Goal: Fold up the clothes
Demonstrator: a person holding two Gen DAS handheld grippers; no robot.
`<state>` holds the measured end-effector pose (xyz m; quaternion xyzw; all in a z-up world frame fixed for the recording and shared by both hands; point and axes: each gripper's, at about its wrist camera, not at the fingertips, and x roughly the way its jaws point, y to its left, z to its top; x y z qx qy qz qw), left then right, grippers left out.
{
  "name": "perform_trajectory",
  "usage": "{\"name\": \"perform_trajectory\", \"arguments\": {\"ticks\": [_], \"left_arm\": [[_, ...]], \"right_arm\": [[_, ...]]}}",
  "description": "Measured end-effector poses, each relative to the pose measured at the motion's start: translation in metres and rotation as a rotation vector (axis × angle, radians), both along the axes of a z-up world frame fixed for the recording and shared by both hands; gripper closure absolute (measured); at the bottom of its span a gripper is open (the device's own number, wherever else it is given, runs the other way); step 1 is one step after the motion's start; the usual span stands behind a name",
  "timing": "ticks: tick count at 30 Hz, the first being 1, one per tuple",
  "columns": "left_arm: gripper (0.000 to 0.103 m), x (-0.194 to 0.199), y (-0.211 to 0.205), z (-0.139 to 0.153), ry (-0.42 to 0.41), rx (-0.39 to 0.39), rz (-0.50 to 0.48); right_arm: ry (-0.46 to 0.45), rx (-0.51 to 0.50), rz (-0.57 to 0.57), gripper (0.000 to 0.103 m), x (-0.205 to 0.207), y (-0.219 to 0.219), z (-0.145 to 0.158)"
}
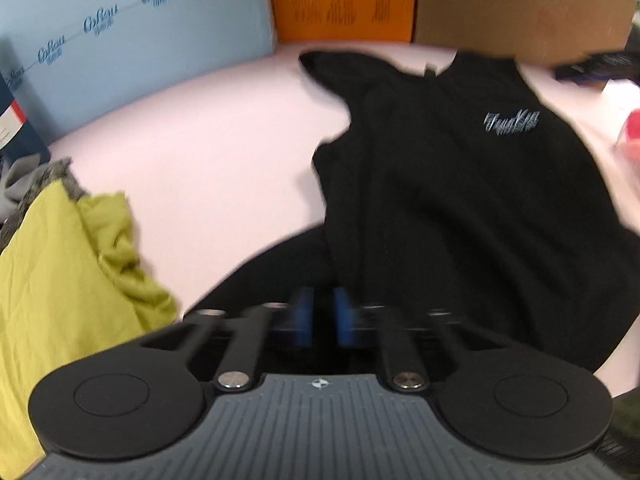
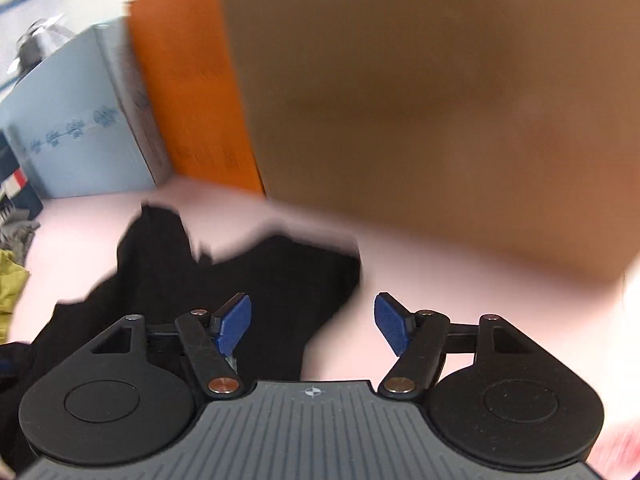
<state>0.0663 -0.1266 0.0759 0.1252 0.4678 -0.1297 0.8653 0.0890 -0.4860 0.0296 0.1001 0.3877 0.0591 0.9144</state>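
Observation:
A black T-shirt (image 1: 460, 184) with a small white chest logo (image 1: 512, 122) lies on the pale pink table (image 1: 208, 152). My left gripper (image 1: 323, 316) is shut on the shirt's near hem, its blue pads almost together with black cloth between them. In the right wrist view the same black shirt (image 2: 248, 280) lies left of centre. My right gripper (image 2: 314, 320) is open and empty, its blue pads (image 2: 236, 320) wide apart, above the shirt's right edge and the table. Both views are blurred by motion.
A heap of yellow-green cloth (image 1: 60, 272) and grey cloth (image 1: 28, 184) lies at the left. A light blue box (image 1: 140, 40), an orange box (image 1: 344, 0) and a brown cardboard box (image 1: 520, 4) stand along the back. A red object (image 1: 632, 132) is at the right edge.

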Motion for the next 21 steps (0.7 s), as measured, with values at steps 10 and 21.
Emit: {"name": "perform_trajectory", "arguments": {"ticks": [10,21], "left_arm": [[0.100,-0.030,0.054,0.014,-0.013,0.009,0.149],[0.085,-0.025,-0.029,0.001,-0.024,0.022,-0.114]], "right_arm": [[0.038,0.167,0.048,0.035,-0.049,0.025,-0.028],[0.099,0.189,0.021,0.021,-0.091,0.026,-0.025]]}}
